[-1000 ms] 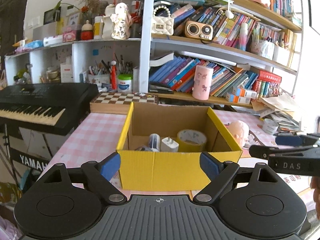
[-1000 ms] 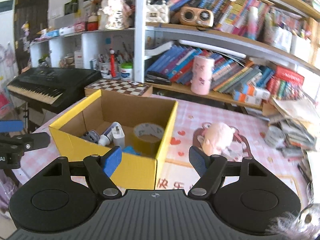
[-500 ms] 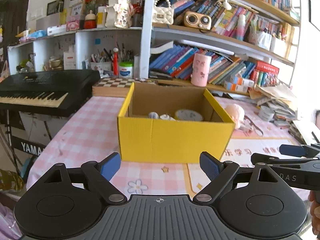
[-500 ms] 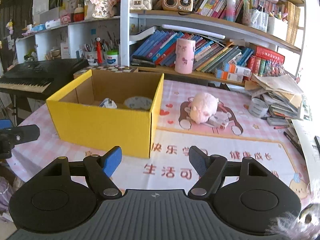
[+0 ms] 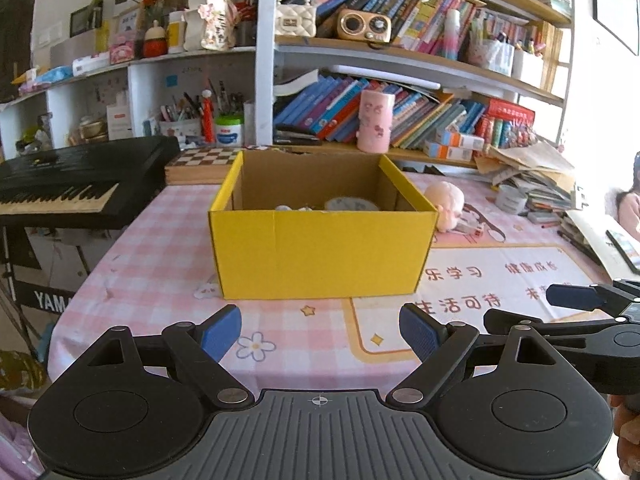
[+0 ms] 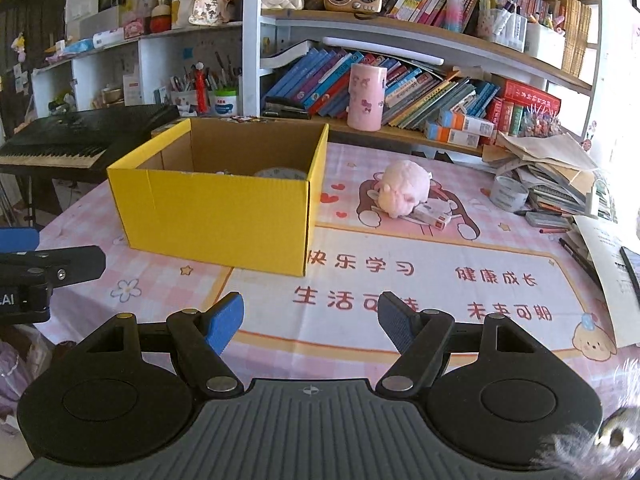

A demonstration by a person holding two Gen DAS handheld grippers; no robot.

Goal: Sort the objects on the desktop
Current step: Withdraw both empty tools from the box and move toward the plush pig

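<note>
Bookshelves crowd the wall behind the pink checked surface (image 6: 160, 280). Both grippers, left (image 5: 320, 330) and right (image 6: 310, 316), have drawn back toward its near edge, jaws apart and empty, leaving the yellow box (image 6: 216, 208) loaded; the plush pig (image 6: 404, 188) remains mid-surface, probably next.

Both the left gripper (image 5: 320, 330) and right gripper (image 6: 310, 316) are matte black with blue-padded fingers, silver pivot screws and ribbed bases
</note>
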